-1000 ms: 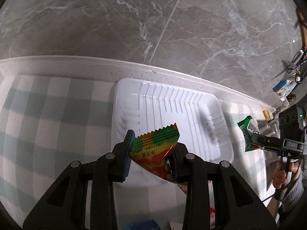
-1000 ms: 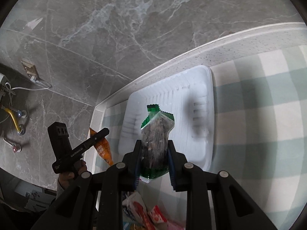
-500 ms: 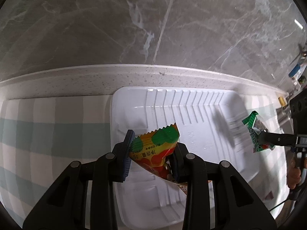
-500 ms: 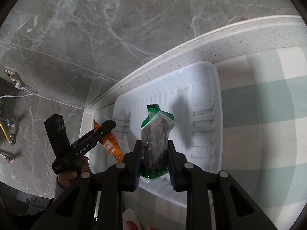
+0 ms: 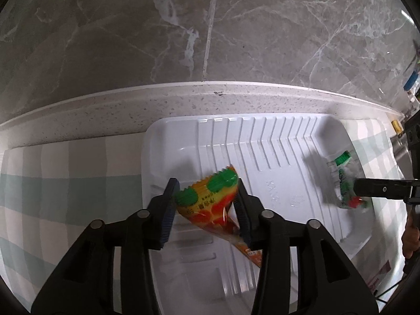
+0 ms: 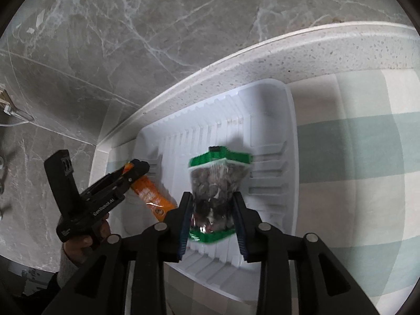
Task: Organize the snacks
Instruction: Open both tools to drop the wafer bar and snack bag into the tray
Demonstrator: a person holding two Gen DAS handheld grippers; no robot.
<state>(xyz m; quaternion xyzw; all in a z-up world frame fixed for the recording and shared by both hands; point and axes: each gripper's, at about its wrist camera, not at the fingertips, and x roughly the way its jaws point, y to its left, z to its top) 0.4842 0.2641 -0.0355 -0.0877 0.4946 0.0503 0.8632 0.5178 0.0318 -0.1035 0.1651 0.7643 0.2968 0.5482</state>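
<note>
A white ribbed plastic tray (image 5: 275, 141) sits on a green-and-white checked cloth (image 5: 65, 170) against a speckled pale counter edge (image 5: 183, 102), grey marble tile (image 5: 210, 26) behind. Over the tray, the left gripper (image 5: 206, 207) — jaws just widening — has an orange-and-green snack packet (image 5: 210, 204) slack between them. The right gripper (image 6: 212, 218), also just opening, brackets a green-trimmed clear packet of dark snacks (image 6: 216, 183) — grip apparently loosened.

Both grippers are matte black plastic — silver screw heads, blue ribbed fingers (image 5: 168, 210), white lettering along one side.
</note>
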